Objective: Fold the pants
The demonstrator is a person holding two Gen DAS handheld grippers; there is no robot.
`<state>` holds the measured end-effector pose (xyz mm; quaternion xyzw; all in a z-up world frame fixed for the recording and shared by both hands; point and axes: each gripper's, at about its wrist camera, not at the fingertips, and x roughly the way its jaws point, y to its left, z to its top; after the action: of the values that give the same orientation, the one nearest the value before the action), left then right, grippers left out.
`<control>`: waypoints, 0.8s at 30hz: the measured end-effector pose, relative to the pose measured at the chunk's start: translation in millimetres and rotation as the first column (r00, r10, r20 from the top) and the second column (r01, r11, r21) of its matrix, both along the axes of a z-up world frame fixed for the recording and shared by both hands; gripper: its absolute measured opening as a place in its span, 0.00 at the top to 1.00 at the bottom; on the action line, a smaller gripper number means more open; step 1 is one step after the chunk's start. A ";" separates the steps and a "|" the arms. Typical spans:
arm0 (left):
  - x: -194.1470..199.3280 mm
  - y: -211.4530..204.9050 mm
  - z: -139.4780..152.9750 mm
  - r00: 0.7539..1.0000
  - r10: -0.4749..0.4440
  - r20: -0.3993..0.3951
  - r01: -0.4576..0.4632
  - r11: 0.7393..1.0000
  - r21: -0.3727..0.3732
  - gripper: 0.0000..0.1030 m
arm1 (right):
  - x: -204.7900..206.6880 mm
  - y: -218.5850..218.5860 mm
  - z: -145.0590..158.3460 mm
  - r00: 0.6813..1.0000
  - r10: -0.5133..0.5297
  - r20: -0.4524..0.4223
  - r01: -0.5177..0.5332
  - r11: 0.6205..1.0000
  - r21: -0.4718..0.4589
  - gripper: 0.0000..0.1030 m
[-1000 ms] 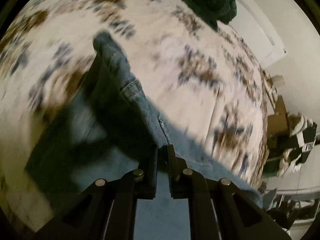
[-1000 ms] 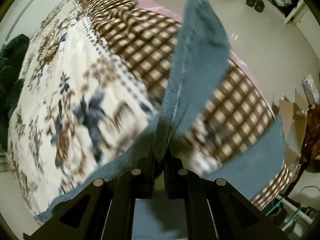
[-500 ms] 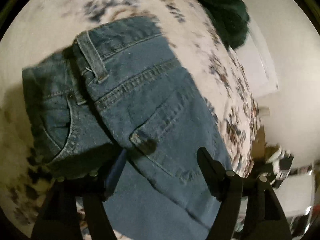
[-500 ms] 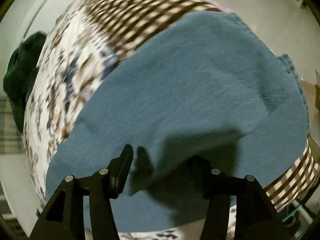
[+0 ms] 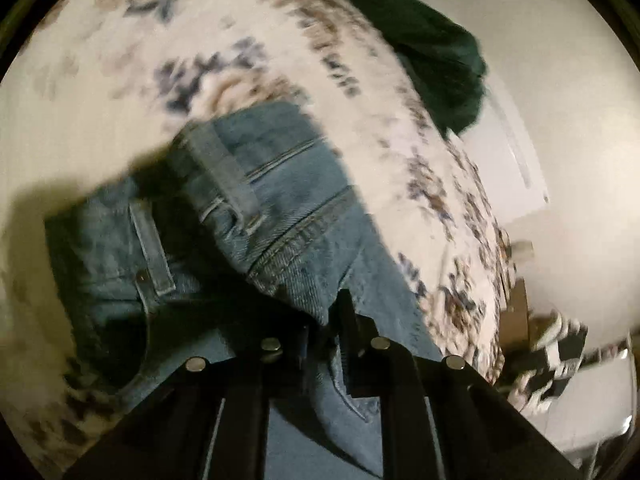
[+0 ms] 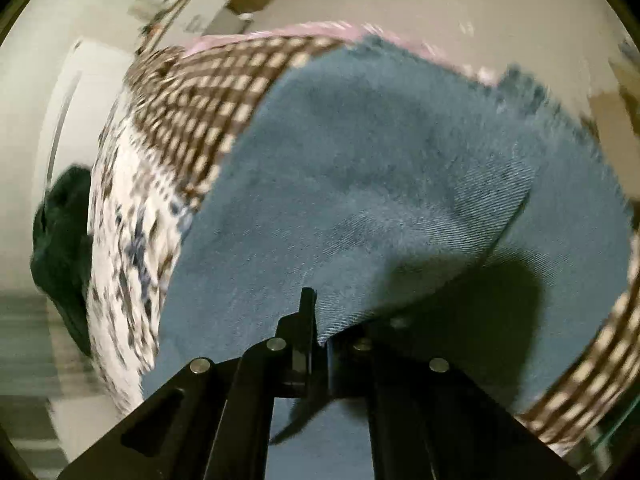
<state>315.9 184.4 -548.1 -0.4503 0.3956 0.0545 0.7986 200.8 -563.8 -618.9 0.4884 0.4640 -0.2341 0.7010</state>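
Observation:
Blue denim jeans (image 5: pixel 256 224) lie on a floral bedspread (image 5: pixel 120 64). In the left wrist view their waistband, belt loop and pocket seams show, folded over. My left gripper (image 5: pixel 326 320) is shut on a fold of the denim near the hip. In the right wrist view the leg part of the jeans (image 6: pixel 380 184) covers the bed end, with a frayed hem at the far right. My right gripper (image 6: pixel 320 332) is shut on the near edge of that leg fabric, lifting it slightly.
A dark green garment (image 5: pixel 436 60) lies at the far edge of the bed; it also shows in the right wrist view (image 6: pixel 60 240). A brown checked blanket (image 6: pixel 208 96) covers the bed end. Cardboard boxes (image 5: pixel 516 312) and floor lie beyond.
Half a second ago both grippers were open over the flat jeans. Both have now closed on denim folds, and the views have shifted closer.

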 end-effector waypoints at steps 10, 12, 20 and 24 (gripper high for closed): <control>-74.9 32.6 10.5 0.995 -0.033 -0.096 0.035 0.999 0.018 0.91 | -62.3 10.5 46.7 0.997 0.082 -0.011 -0.083 0.996 -0.038 0.96; -78.0 34.3 -0.8 0.992 -0.020 -0.121 0.023 0.999 0.025 0.91 | -79.1 12.4 36.6 0.995 0.087 -0.039 -0.088 0.996 -0.025 0.96; -91.6 50.9 -44.0 0.980 0.005 -0.198 -0.003 1.000 0.009 0.92 | -102.8 24.0 -4.6 0.985 0.134 -0.113 -0.137 0.990 -0.021 0.95; -90.4 50.6 -51.7 0.975 -0.004 -0.222 -0.005 0.999 -0.041 0.76 | -111.0 3.5 -22.2 0.994 0.070 -0.090 -0.065 0.996 0.053 0.80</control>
<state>225.5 235.0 -599.8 -0.4580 0.4831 0.0964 0.7400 89.8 -560.3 -641.2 0.4785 0.5174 -0.2209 0.6742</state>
